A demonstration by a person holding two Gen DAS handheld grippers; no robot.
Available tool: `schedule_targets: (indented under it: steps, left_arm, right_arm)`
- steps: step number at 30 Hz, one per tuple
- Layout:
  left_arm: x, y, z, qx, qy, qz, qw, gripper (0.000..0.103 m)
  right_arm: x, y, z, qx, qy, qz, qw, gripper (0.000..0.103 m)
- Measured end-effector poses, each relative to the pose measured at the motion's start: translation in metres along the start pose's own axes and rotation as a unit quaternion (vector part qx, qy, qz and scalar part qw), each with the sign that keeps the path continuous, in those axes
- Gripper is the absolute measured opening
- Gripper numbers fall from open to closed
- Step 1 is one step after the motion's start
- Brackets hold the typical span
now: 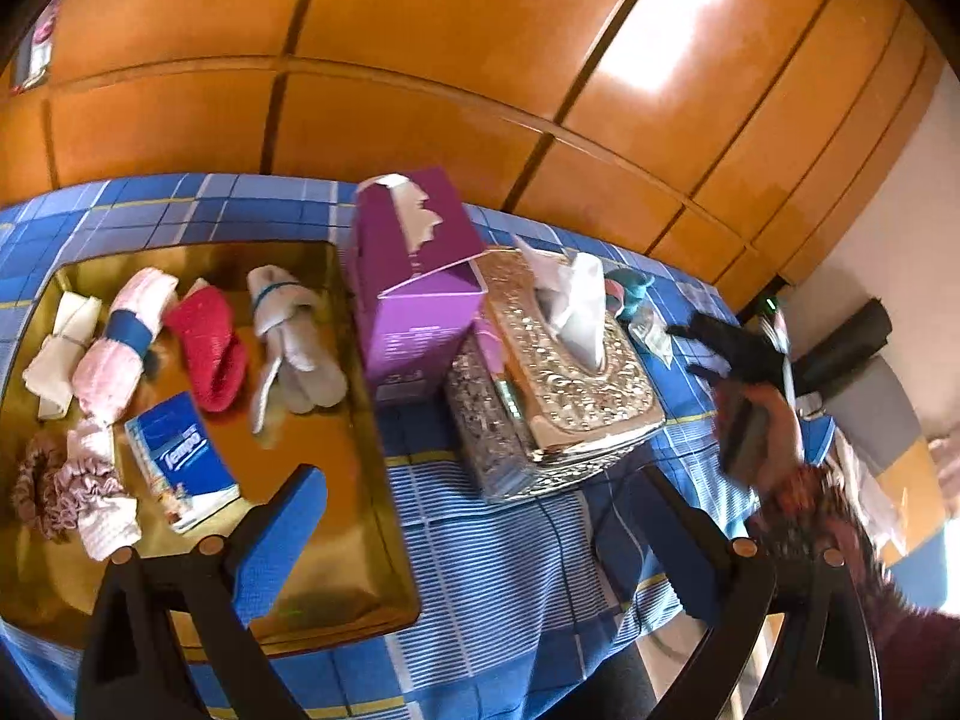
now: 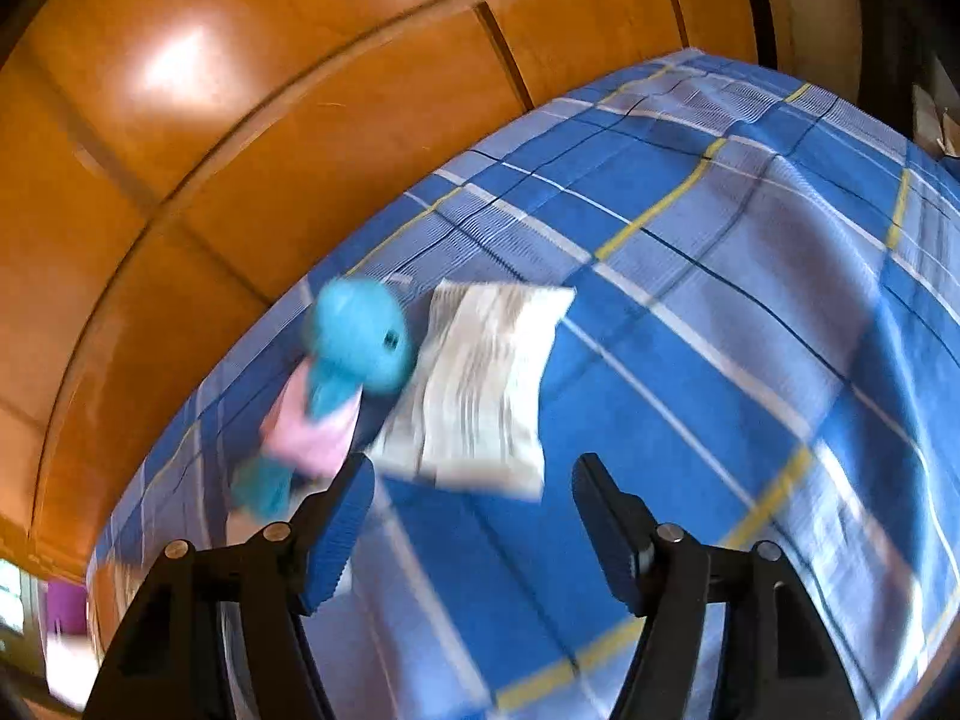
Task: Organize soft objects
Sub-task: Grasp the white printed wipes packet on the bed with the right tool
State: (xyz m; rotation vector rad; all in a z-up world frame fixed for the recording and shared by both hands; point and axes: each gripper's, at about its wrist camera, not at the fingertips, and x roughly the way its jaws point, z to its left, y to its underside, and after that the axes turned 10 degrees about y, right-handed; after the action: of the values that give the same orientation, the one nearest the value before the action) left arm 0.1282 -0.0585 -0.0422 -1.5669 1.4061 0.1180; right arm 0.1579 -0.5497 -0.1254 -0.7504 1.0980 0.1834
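A gold tray [image 1: 360, 540] on the blue plaid cloth holds rolled cloths: a white one [image 1: 57, 348], a pink one with a blue band [image 1: 129, 336], a red one [image 1: 210, 348], a grey-white one [image 1: 294, 348], scrunchies [image 1: 66, 492] and a Tempo tissue pack [image 1: 180, 462]. My left gripper [image 1: 480, 534] is open above the tray's right edge. My right gripper [image 2: 474, 522] is open over the cloth, just short of a white tissue packet [image 2: 486, 384]. A blue and pink plush toy [image 2: 342, 372] lies left of the packet.
A purple tissue box [image 1: 414, 276] and a silver ornate tissue box [image 1: 564, 372] stand right of the tray. The right hand with its gripper [image 1: 744, 384] shows at the left wrist view's right. Orange wooden panels [image 1: 420, 60] back the table.
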Motion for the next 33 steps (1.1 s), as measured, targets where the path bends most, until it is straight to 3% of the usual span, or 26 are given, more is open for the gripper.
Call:
schedule_targets:
  steps: [5,8,11,14,15,22,27,29,31,33]
  left_arm:
    - [0.004,-0.003,-0.015,0.015,-0.007,0.007,0.9998,0.102]
    - [0.008,-0.004,-0.021,0.023,-0.014,0.015,0.9995,0.102]
    - [0.014,-0.006,-0.029,0.030,-0.012,0.021,0.9992,0.102]
    - [0.021,-0.014,-0.041,0.042,-0.004,0.028,0.9987,0.102]
    - [0.024,-0.017,-0.046,0.047,0.000,0.028,0.9985,0.102]
    - [0.049,-0.053,-0.093,0.098,0.009,0.032,0.9946,0.102]
    - [0.086,-0.080,-0.126,0.118,0.016,0.065,0.9908,0.102]
    - [0.110,-0.091,-0.141,0.119,0.016,0.100,0.9878,0.102]
    - [0.133,-0.100,-0.160,0.123,0.021,0.134,0.9831,0.102]
    - [0.153,-0.109,-0.177,0.137,0.023,0.142,0.9801,0.102]
  right_arm:
    - [0.037,-0.028,0.014,0.033,0.017,0.022,0.999,0.070]
    - [0.055,-0.030,0.022,0.022,0.036,0.038,0.998,0.070]
    - [0.054,-0.027,0.030,-0.019,0.051,0.014,0.998,0.071]
    - [0.051,-0.022,0.022,-0.034,0.037,0.000,0.999,0.062]
    - [0.048,-0.021,0.017,-0.039,0.033,-0.003,0.999,0.055]
    - [0.032,-0.002,-0.023,-0.028,-0.020,-0.011,0.999,0.050]
    - [0.023,0.018,-0.037,-0.055,-0.025,-0.051,0.997,0.050]
    - [0.022,0.025,-0.037,-0.070,-0.024,-0.070,0.995,0.051]
    - [0.022,0.025,-0.039,-0.060,-0.030,-0.070,0.995,0.051]
    - [0.021,0.028,-0.041,-0.051,-0.037,-0.077,0.995,0.051]
